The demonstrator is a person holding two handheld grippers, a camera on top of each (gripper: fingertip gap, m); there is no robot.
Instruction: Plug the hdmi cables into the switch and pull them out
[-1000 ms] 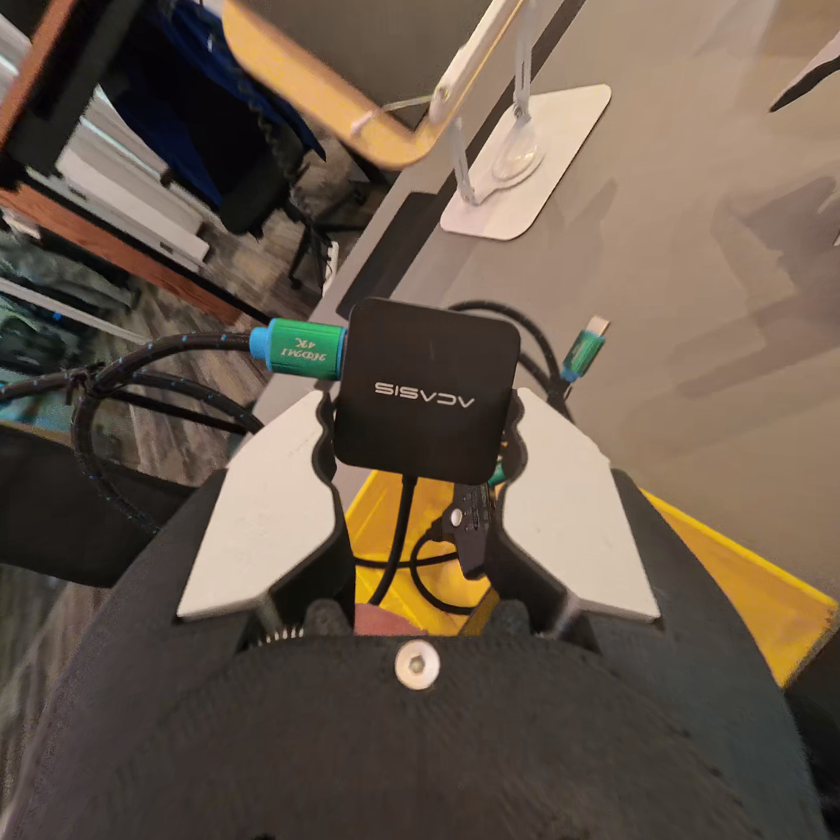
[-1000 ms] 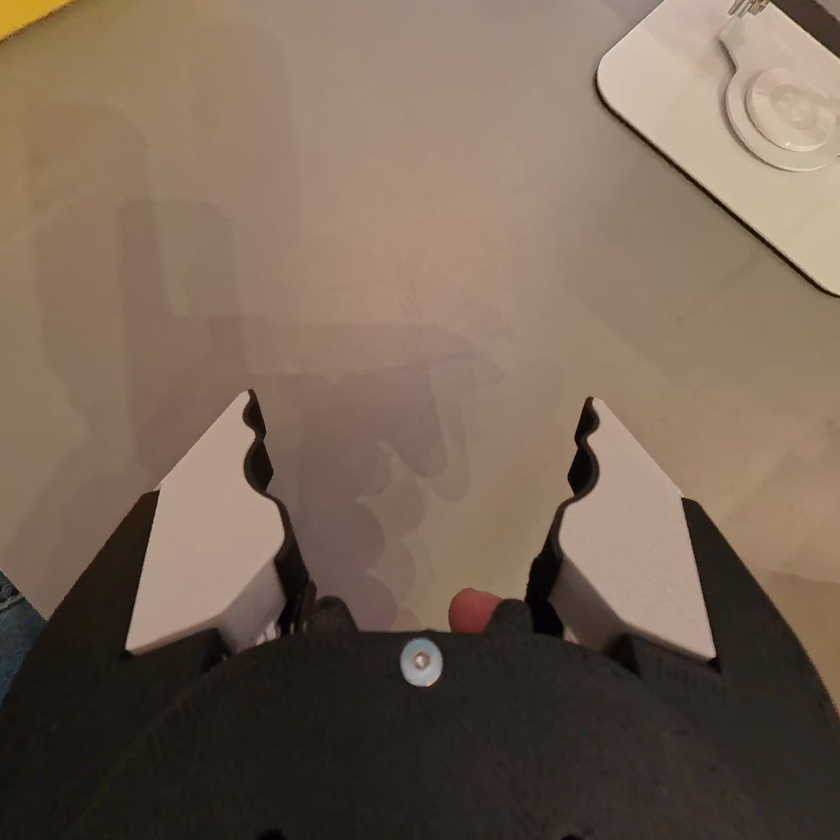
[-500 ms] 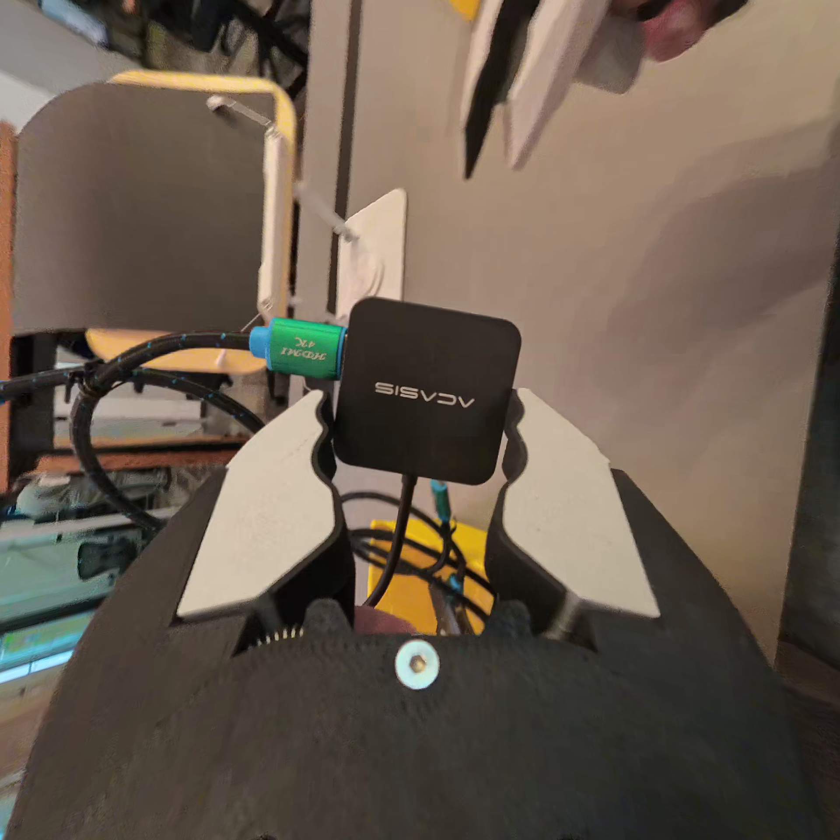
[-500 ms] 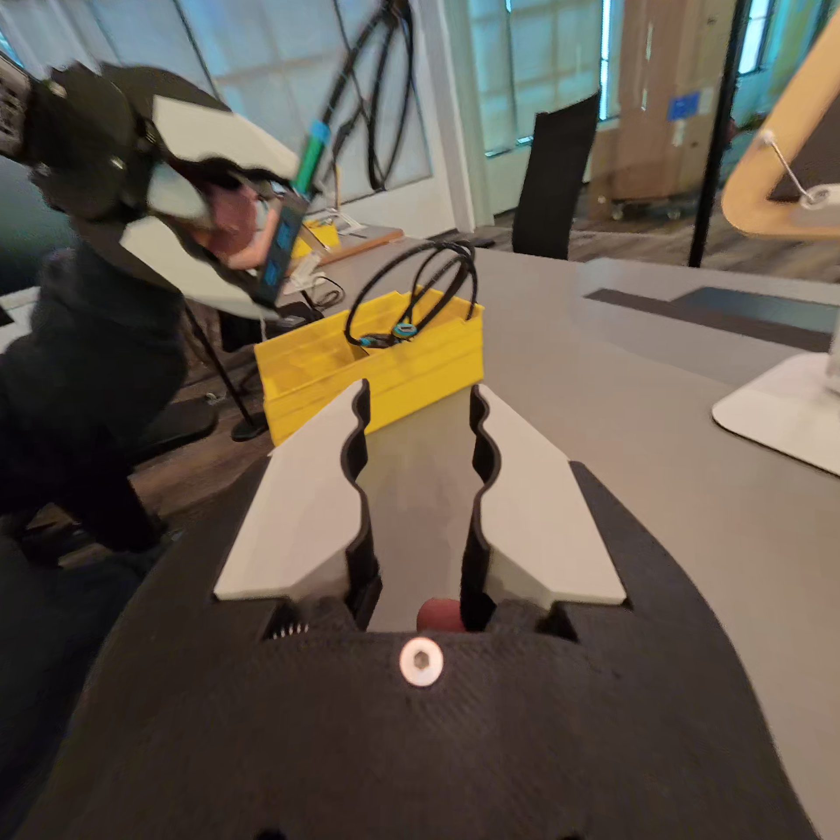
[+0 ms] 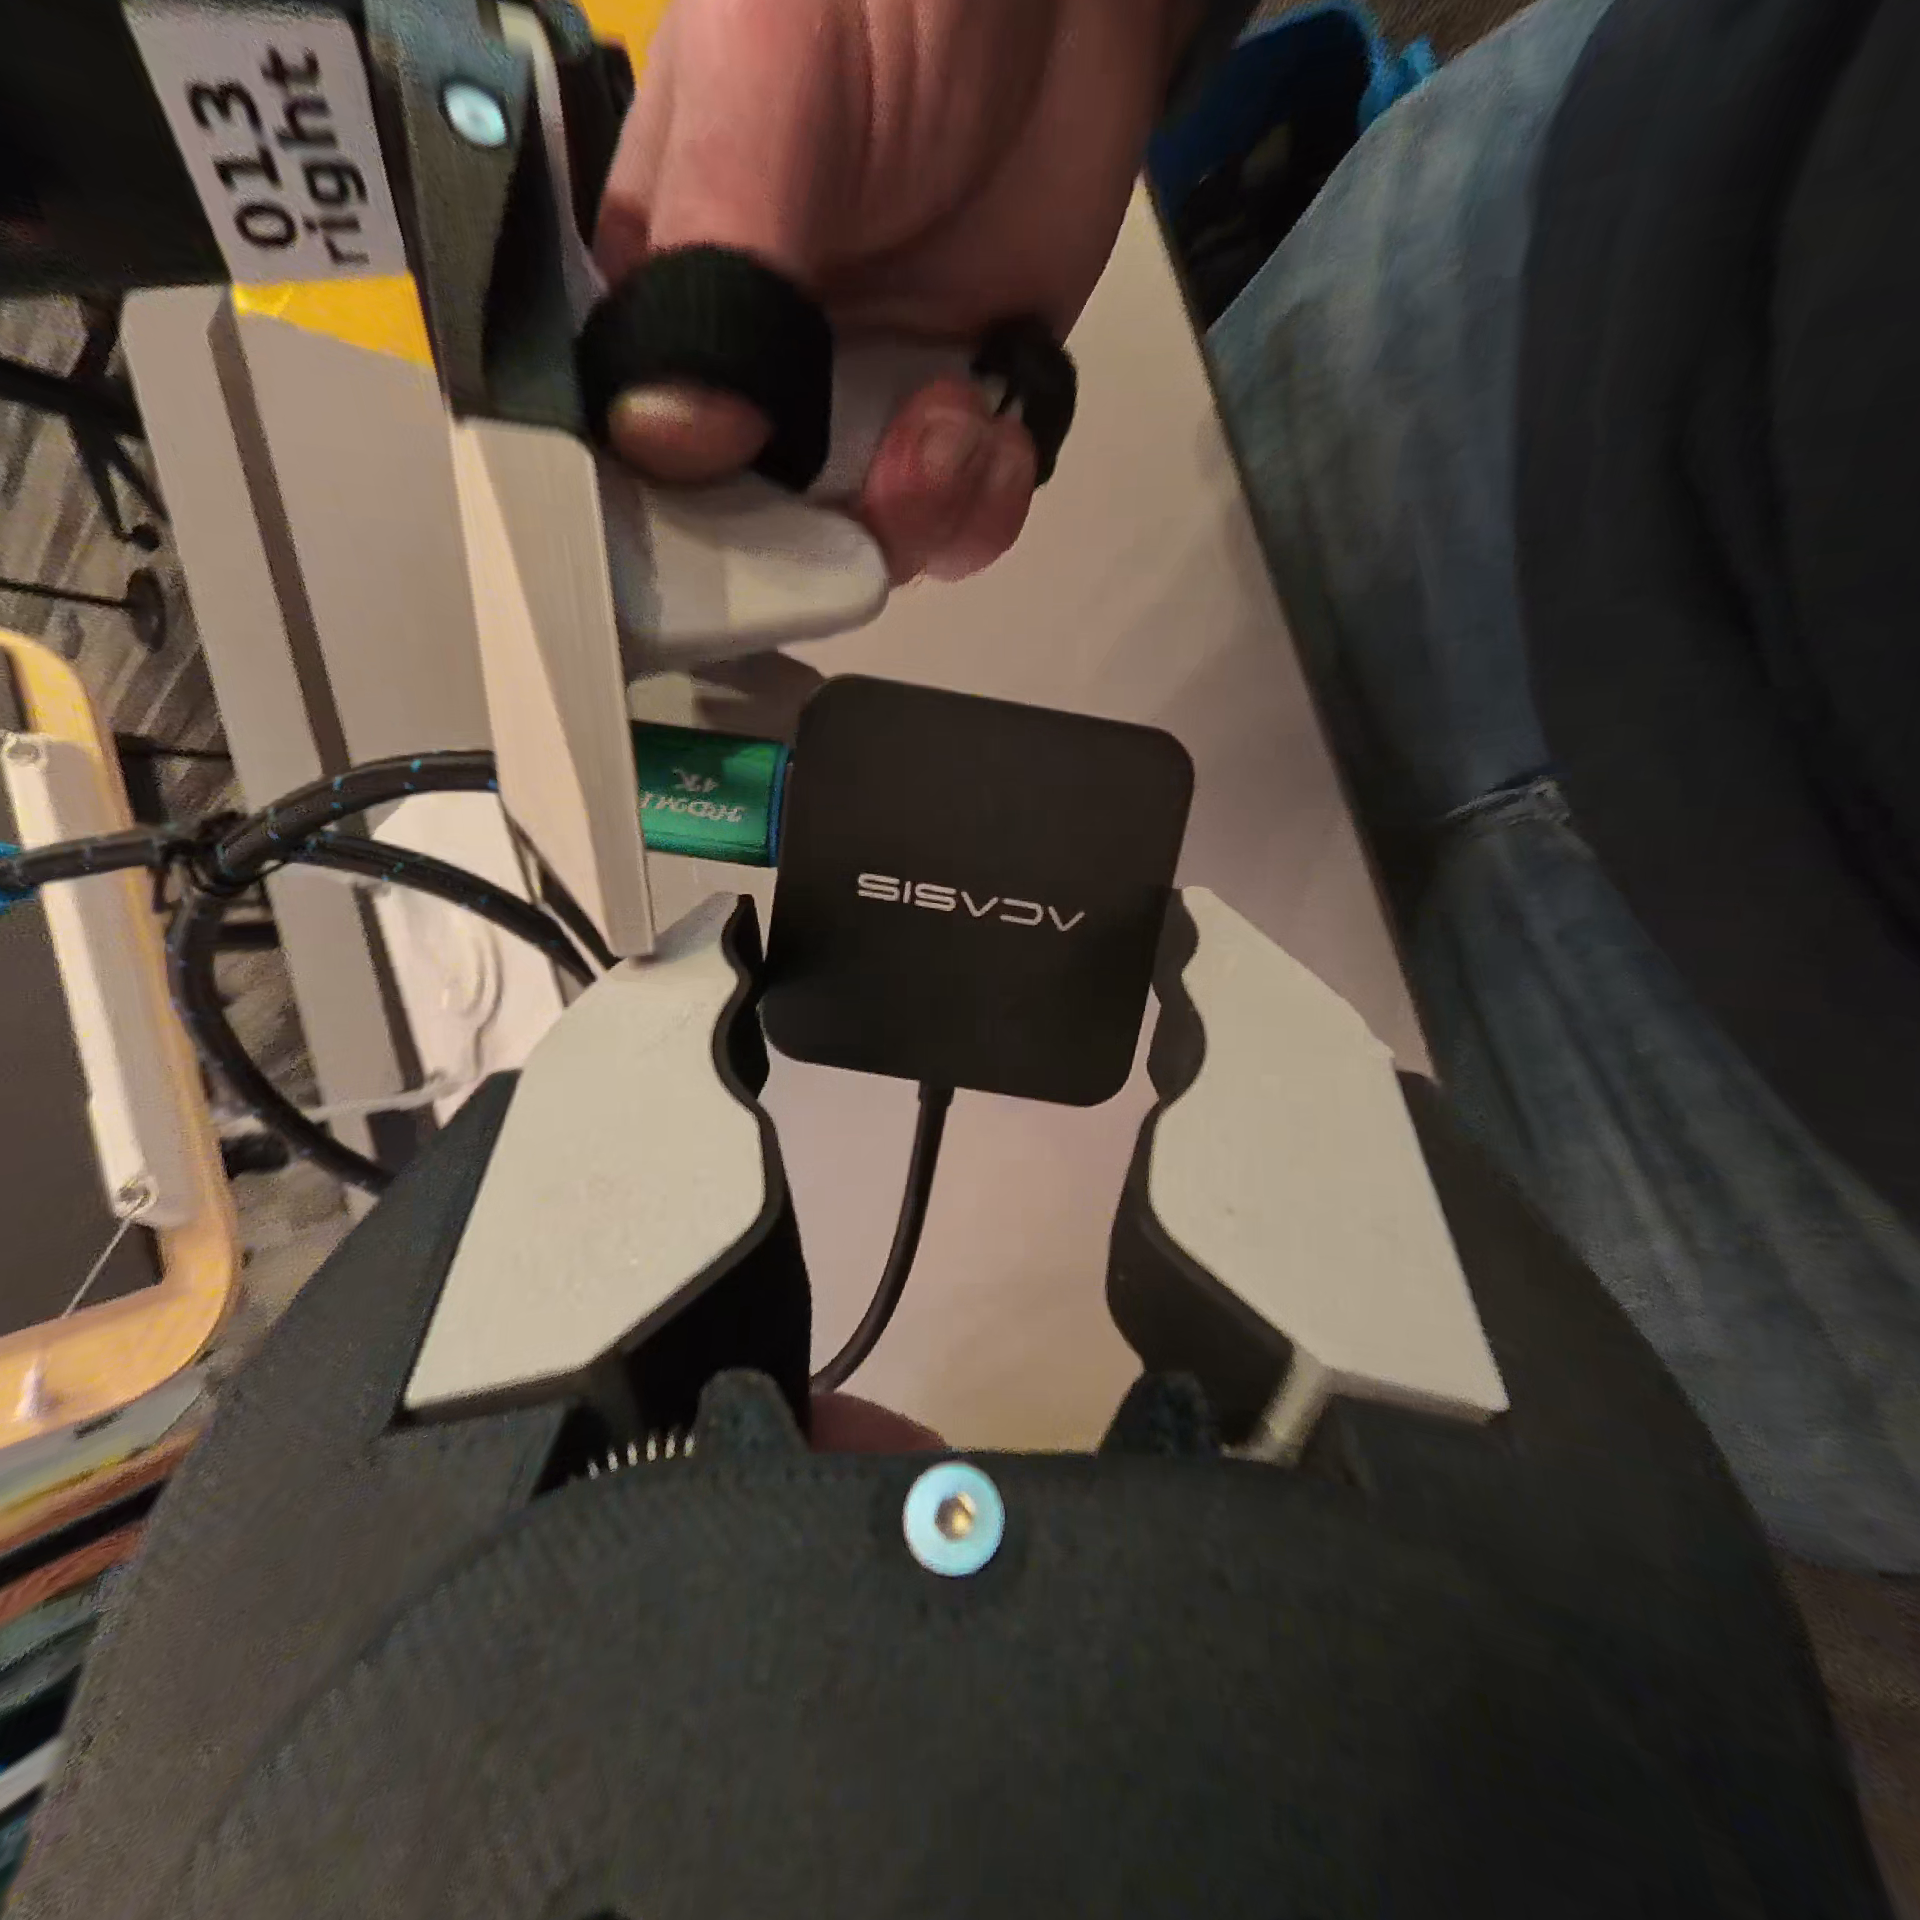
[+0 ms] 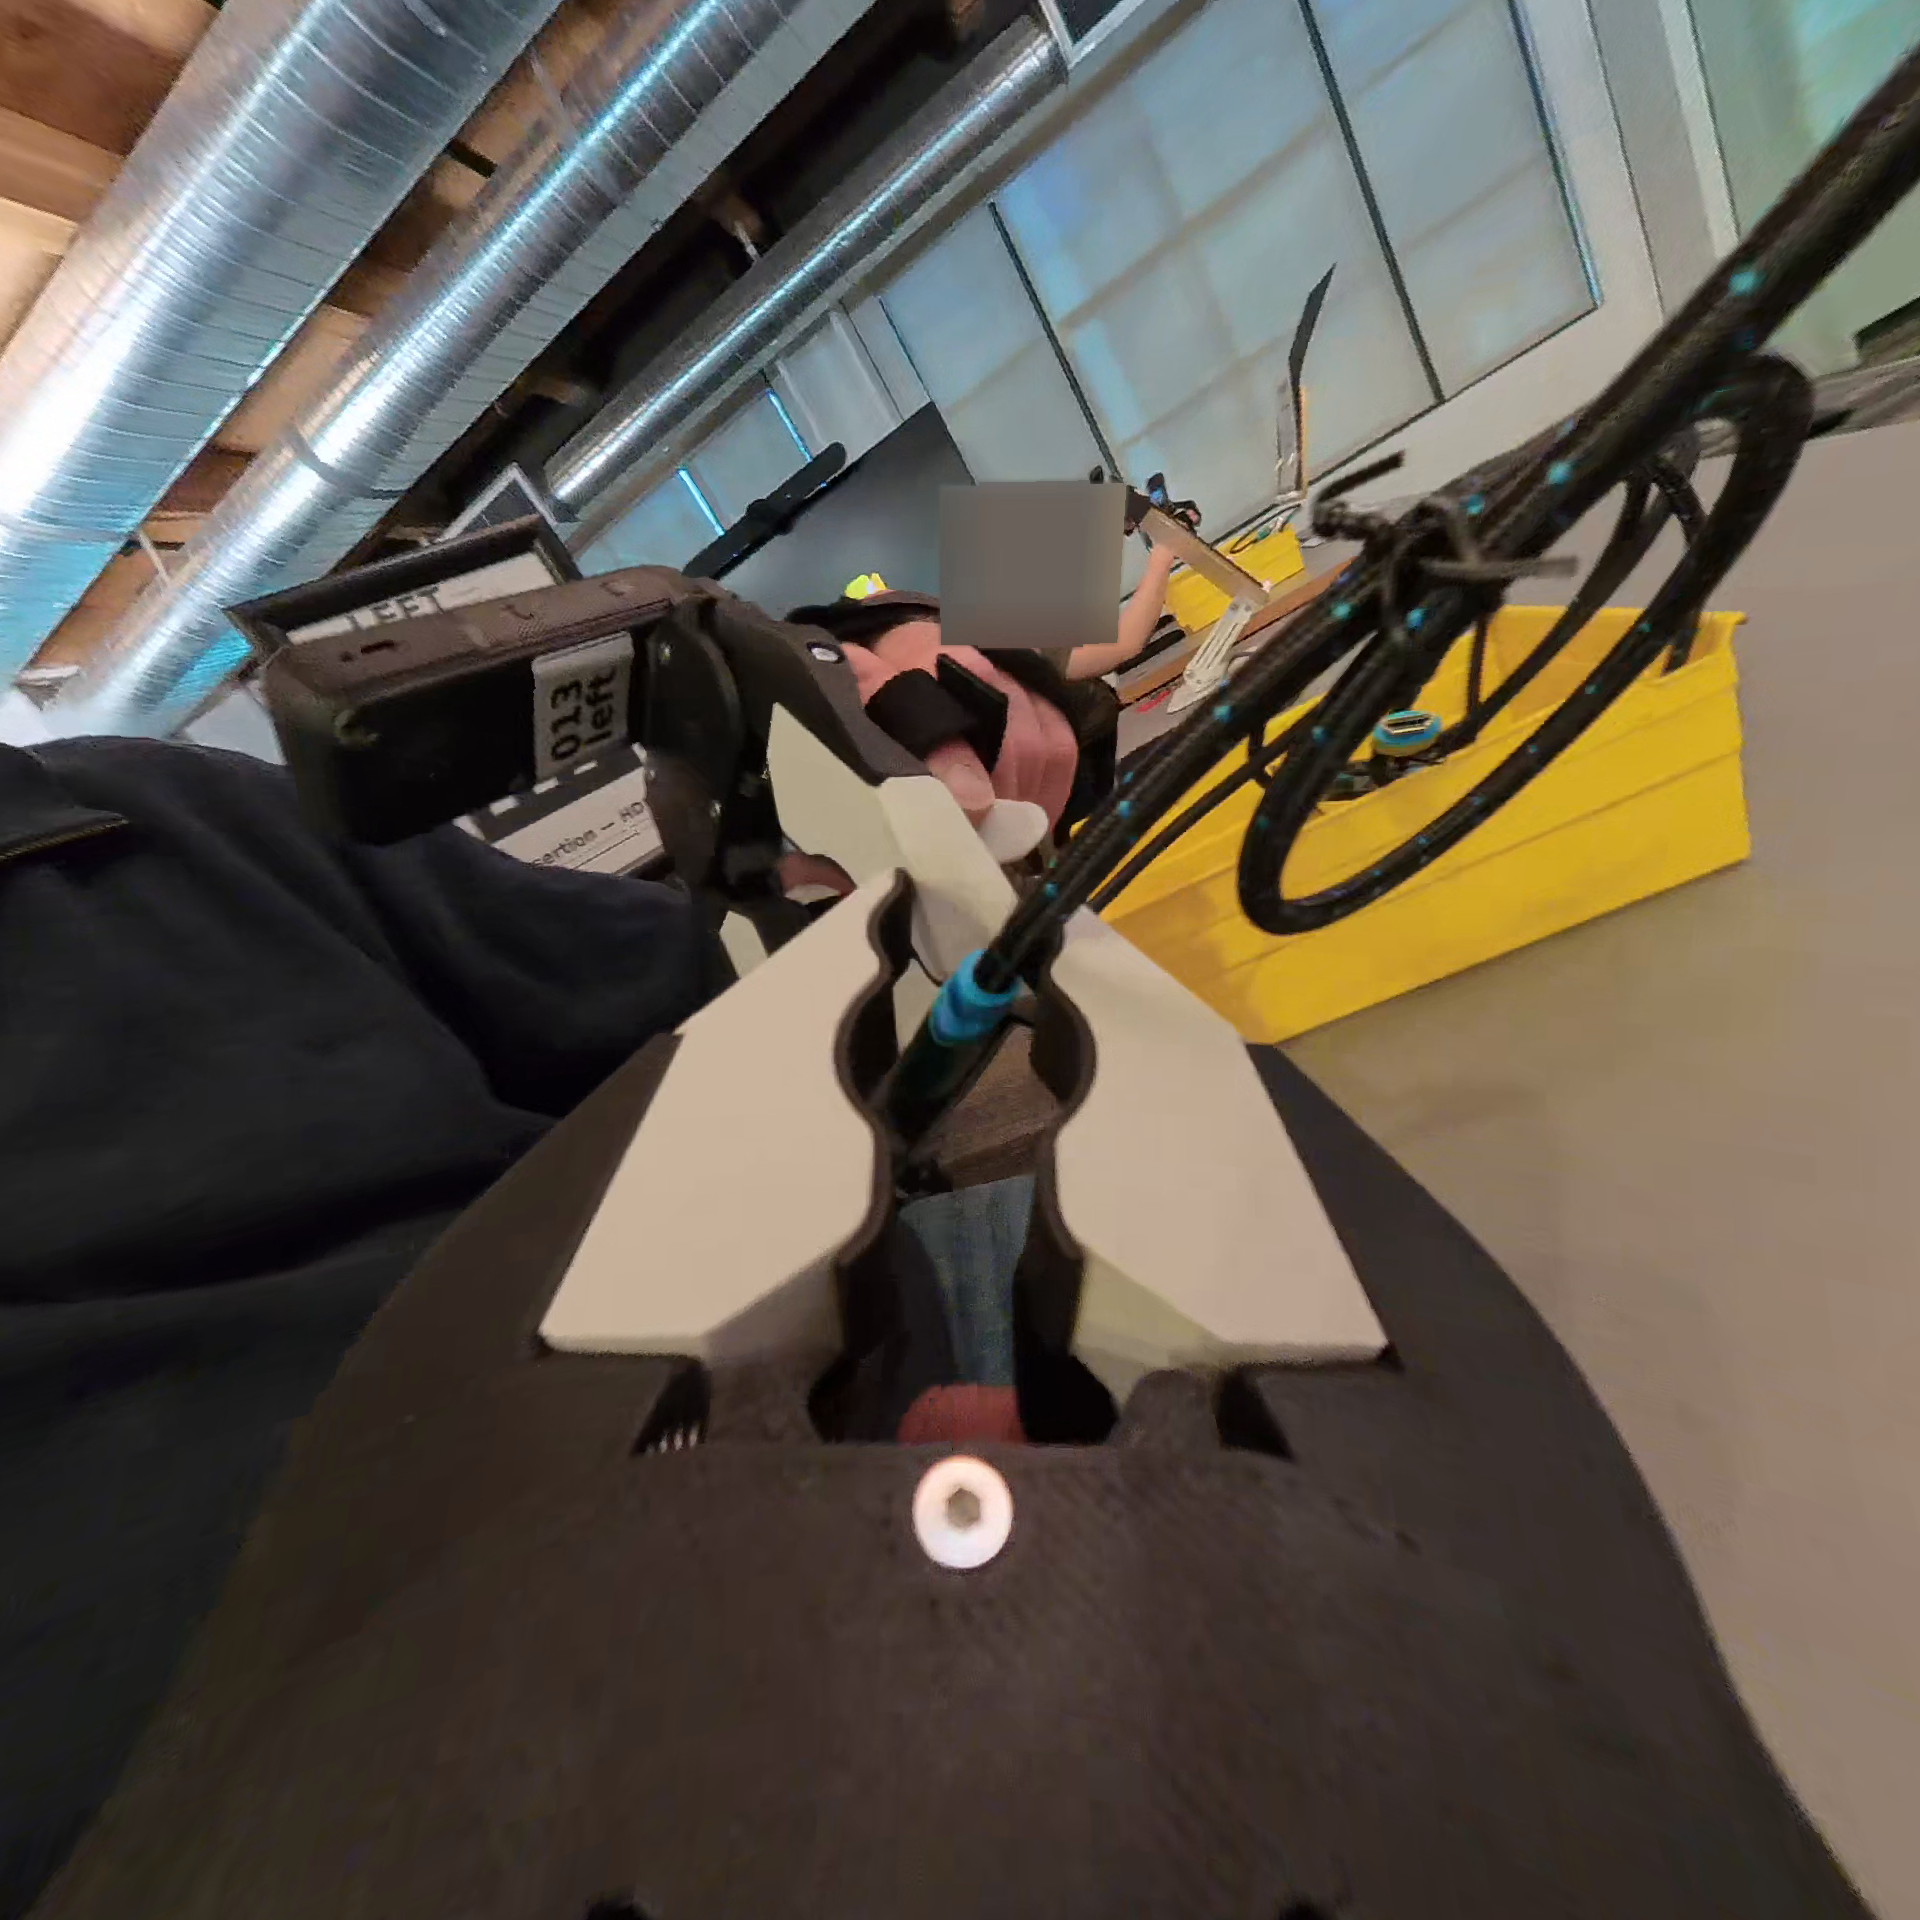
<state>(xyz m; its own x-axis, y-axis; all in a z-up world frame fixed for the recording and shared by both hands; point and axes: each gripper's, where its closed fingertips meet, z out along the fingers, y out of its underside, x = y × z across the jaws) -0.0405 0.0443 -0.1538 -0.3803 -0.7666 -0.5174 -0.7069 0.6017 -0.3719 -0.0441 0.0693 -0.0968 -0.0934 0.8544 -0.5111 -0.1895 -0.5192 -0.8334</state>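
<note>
My left gripper [image 5: 961,914] is shut on the black square switch [image 5: 977,831] and holds it in the air. A green HDMI plug [image 5: 712,795] sits in the switch's left side, with its braided black cable [image 5: 343,790] trailing left. My right gripper [image 6: 966,935] is closed around that plug [image 6: 951,1039]. It also shows in the left wrist view [image 5: 686,727], coming from above with one of its fingers [image 5: 551,675] across the plug's rear end. The left gripper [image 6: 935,821] shows beyond it in the right wrist view, where the switch is hidden.
A yellow bin [image 6: 1507,831] stands on the grey table [image 6: 1662,1247] with the cable coil [image 6: 1455,675] hanging over it and a second plug [image 6: 1403,732] inside. A thin black lead [image 5: 904,1226] hangs from the switch. A person's dark sleeve [image 6: 260,987] is at left.
My right gripper swung up from the table, came to the green plug and closed around it. My left gripper turned with the switch still held.
</note>
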